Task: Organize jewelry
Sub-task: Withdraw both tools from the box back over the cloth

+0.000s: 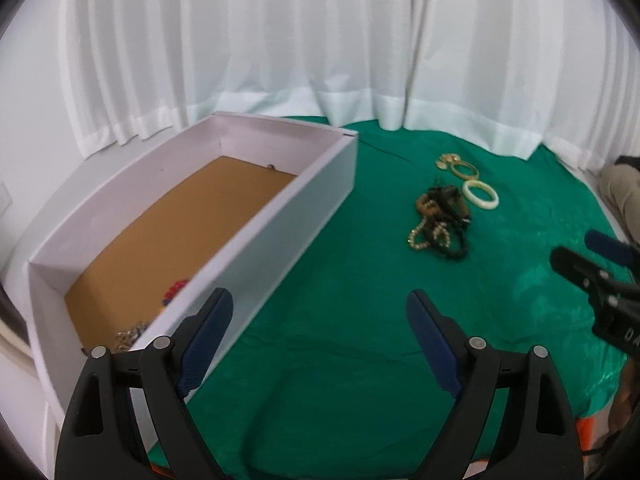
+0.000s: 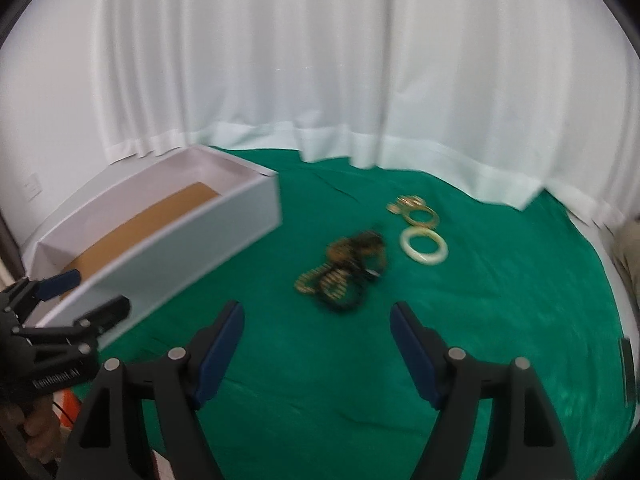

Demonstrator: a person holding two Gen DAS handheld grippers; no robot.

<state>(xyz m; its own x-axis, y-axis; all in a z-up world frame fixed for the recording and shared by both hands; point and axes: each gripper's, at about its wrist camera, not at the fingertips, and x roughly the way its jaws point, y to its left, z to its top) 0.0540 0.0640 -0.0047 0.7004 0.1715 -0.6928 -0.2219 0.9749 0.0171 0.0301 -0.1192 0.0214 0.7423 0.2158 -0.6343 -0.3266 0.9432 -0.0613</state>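
Progress: partial. Long white cardboard box (image 1: 256,248) at 10 o'clock already holds a few pieces (image 1: 172,292). Tangled pile of gold and black bead necklaces (image 2: 344,272), cream bangle (image 2: 424,251) and gold bangle (image 2: 420,216) remain on the green-clothed tabletop (image 2: 360,380) at 12 o'clock. My left gripper (image 1: 320,340) and right gripper (image 2: 318,346) have fingers apart, empty.

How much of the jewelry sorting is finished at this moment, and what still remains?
Partly done. A few pieces, red beads and a metallic chain, already lie in the white cardboard box. Nothing is in hand: the left gripper and right gripper are both open and empty. Left on the green cloth: a tangled pile of beaded necklaces, a white bangle and gold bangles.
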